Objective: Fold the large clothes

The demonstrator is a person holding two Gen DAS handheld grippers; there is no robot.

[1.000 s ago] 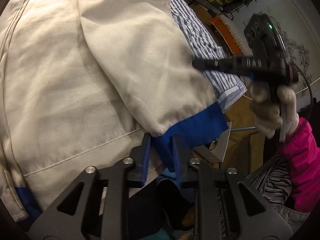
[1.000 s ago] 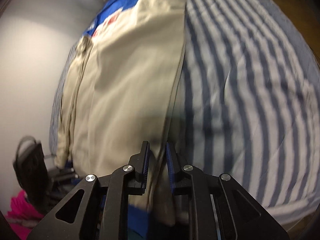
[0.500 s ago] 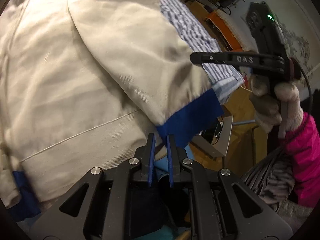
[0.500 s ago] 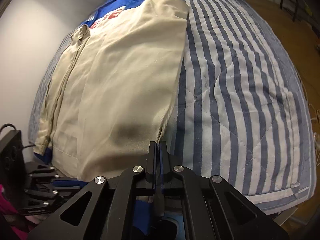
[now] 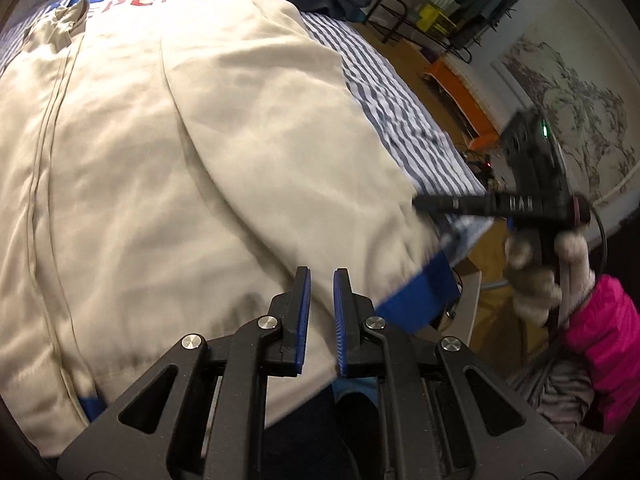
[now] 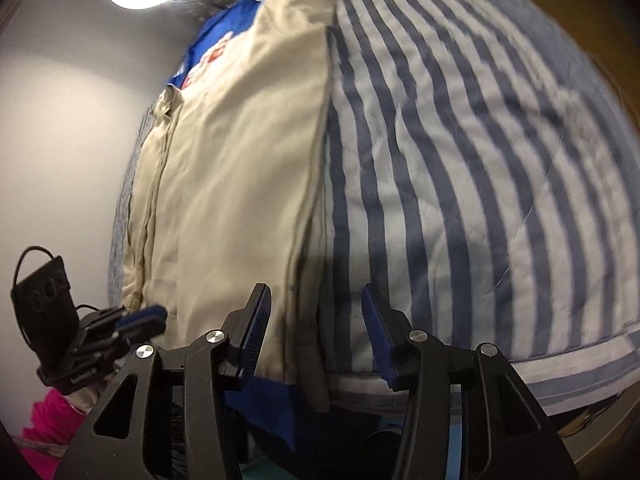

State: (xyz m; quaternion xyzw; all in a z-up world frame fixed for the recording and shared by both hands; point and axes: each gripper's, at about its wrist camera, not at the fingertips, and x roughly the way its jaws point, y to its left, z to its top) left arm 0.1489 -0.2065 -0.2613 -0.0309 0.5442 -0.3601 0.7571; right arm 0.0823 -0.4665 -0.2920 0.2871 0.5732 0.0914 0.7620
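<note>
One cream cotton jacket with blue cuffs (image 5: 168, 184) lies flat on the blue-and-white striped bed quilt (image 6: 460, 184), ahead of both tools. The left gripper (image 5: 321, 280) tilts down over the hem, fingers nearly together, empty. The right gripper (image 6: 316, 300), fingers just parted, straddles the jacket's edge unpressed.

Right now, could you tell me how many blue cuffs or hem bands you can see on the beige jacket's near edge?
2: one blue sleeve cuff at the near right corner, one blue band at the near left hem. Others may be hidden under the fabric.
</note>
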